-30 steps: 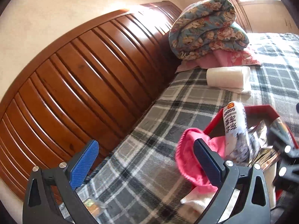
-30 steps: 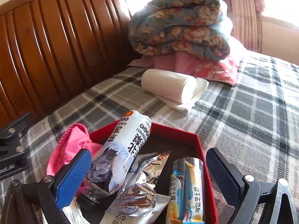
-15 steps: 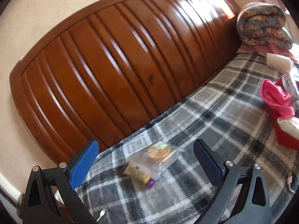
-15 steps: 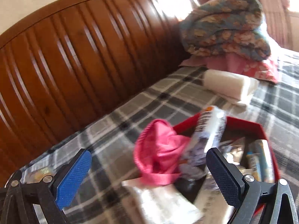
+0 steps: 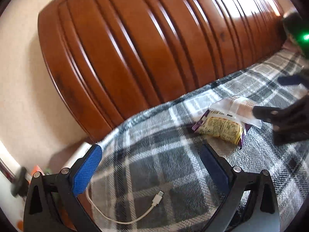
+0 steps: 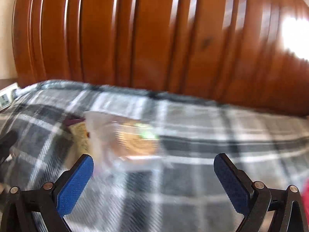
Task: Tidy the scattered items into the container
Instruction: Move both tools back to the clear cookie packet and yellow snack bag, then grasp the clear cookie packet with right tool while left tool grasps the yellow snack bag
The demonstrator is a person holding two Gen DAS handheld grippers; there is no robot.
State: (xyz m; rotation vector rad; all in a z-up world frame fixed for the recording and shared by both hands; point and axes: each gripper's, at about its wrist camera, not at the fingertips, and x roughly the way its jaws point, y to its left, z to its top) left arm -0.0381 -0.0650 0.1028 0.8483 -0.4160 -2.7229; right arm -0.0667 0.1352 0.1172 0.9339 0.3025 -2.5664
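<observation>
A yellow and purple snack packet (image 5: 222, 130) lies on the plaid blanket (image 5: 164, 170), with a clear wrapped pastry (image 5: 236, 109) lying partly on it. My left gripper (image 5: 152, 162) is open and empty, a little in front of them. My right gripper (image 6: 153, 171) is open and empty, just short of the blurred clear pastry bag (image 6: 127, 141); the yellow packet (image 6: 80, 137) lies left of it. The right gripper also shows at the right edge of the left wrist view (image 5: 278, 98). A sliver of red (image 6: 306, 199) shows at the right edge.
The wooden headboard (image 5: 154, 48) runs along the back of the bed. A white charging cable (image 5: 135, 210) lies on the blanket near the bed's left edge. A small white clock (image 6: 5, 96) stands beside the bed at the left.
Both grippers have swung left, away from the red box, toward the snack packets near the headboard. Both stay open and empty. The right view is motion-blurred.
</observation>
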